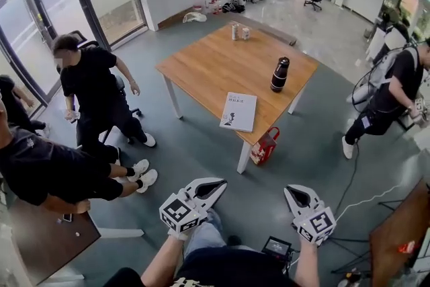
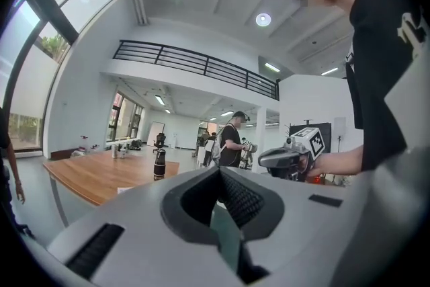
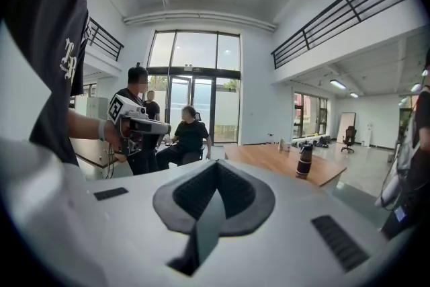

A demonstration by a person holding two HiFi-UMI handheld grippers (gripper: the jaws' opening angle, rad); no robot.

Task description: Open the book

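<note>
Fingers point(image 2: 225, 232) together; book point(image 1: 238, 111) only in head view

Wooden table point(image 1: 222, 64), dark bottle point(image 1: 279, 74) upright, red bag point(image 1: 265, 146) beside leg

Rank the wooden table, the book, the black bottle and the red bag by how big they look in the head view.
1. wooden table: by far the largest.
2. book.
3. red bag: nearly the book's size, and it stands lower, by the table leg, so this ranking is unsure.
4. black bottle: smallest.
</note>
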